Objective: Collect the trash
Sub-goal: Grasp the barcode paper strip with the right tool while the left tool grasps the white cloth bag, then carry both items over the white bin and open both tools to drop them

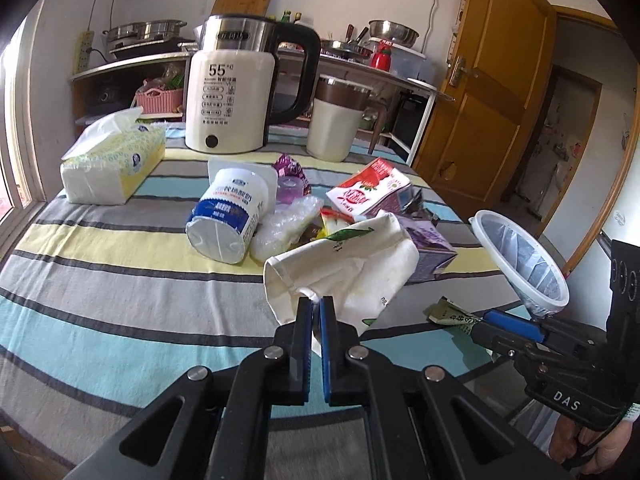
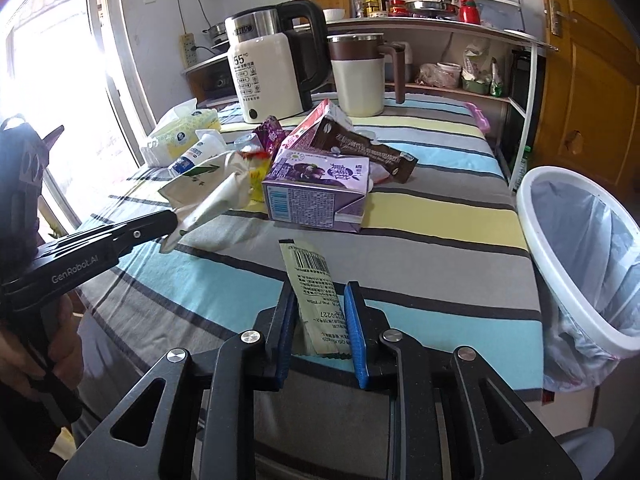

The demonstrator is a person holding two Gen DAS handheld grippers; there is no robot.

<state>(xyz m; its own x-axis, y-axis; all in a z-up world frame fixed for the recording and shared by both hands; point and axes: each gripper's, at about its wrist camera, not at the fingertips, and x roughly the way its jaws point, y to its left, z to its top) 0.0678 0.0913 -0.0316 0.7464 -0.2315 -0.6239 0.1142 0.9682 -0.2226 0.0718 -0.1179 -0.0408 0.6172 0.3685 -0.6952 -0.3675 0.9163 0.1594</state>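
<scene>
left gripper (image 1: 316, 306) pinching crumpled paper cup (image 1: 340, 264) tight by its edge, lifting it off pile | right gripper (image 2: 318, 312) clamping flat sachet wrapper (image 2: 310, 280) across its width, jaws partway closed | lined bin (image 2: 580, 256) waiting just beside table edge, likely drop spot | cartons remaining on striped cloth (image 2: 440, 216)

Daylight floods in from the window (image 2: 60, 80) left of the hand-held gripper, blown out to white glare in the right wrist view. The striped tabletop (image 1: 120, 280) is evenly bright, shadows soft. Fisheye bending curves the edges; corners go black. The lifted white wrapper (image 2: 216, 196) looks slightly motion-blurred.
</scene>
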